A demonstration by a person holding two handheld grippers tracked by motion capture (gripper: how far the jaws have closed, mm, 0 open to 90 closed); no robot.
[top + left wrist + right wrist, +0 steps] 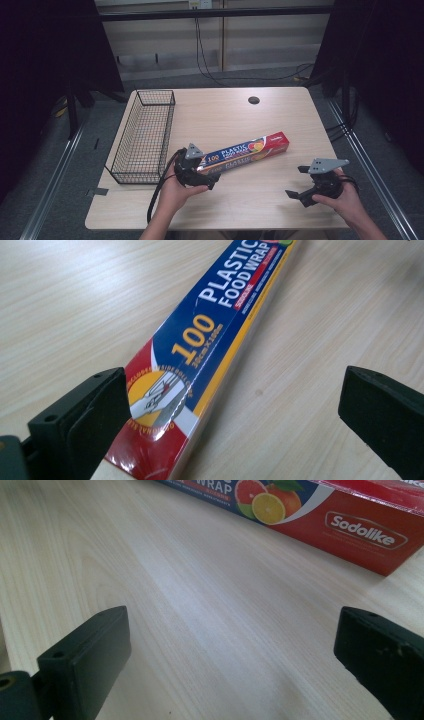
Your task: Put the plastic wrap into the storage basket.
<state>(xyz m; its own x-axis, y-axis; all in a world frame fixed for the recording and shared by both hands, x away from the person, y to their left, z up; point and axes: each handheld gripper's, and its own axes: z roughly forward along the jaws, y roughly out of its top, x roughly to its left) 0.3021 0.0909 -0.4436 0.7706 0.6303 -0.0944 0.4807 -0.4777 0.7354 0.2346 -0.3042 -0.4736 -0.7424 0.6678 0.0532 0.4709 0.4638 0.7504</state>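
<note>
Plastic food wrap box lay diagonally on the wooden worktop, left hand-held gripper at its near end, right hand-held gripper apart, wire basket at left.

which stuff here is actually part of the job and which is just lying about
In the job:
- plastic food wrap box, its near end between the open jaws of the left gripper
- right gripper, open, near the box's red end
- wire basket, possibly the destination

Lying about:
- dark round spot on the table
- cables behind it
</note>
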